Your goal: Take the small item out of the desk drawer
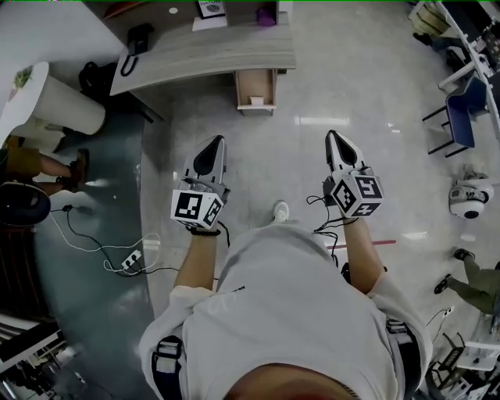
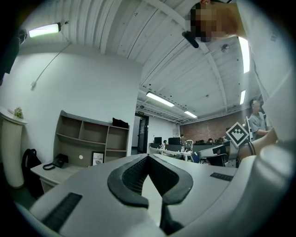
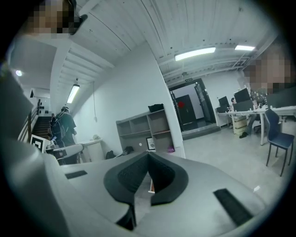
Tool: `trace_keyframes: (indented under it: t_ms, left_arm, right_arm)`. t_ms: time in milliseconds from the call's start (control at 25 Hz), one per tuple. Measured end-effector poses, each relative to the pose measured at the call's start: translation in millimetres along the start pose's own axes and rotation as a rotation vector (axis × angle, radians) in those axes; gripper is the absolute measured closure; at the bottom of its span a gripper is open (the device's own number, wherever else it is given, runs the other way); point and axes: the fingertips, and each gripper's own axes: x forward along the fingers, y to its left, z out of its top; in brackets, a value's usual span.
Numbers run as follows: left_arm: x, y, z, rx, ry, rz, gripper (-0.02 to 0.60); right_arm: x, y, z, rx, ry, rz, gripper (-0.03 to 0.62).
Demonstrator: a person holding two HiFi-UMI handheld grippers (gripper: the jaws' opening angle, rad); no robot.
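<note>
Both pairs of fingers sit closest to me. The left gripper has its dark pads pressed together at the tips with nothing between them, and the right gripper is closed the same way, also empty.

From the head view I see the two grippers side by side and apart, both pointing away from the person toward the desk. Ahead of the gap between the two sets of fingertips, and well apart from both, the desk drawer stands pulled out beneath the desk's edge. The small item, a pale thing, lies inside it toward the end nearer the fingers. Neither gripper touches the drawer.

Beyond the left fingertips and off to their left, a black telephone sits on the desk top. Past the drawer, a purple object and a framed picture rest at the desk's far side. Far to the left of the left fingers stands a white round pedestal, and behind them a white power strip lies on the floor. Well to the right of the right fingers is a blue chair.
</note>
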Motion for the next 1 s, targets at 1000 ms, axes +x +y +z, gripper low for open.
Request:
trace_keyframes:
  t_ms: [1000]
  left_arm:
    - [121,63,-49,-0.018,0.094,0.105,0.584]
  right_arm:
    - [130,-70,8,-0.033,0.073,0.044,0.592]
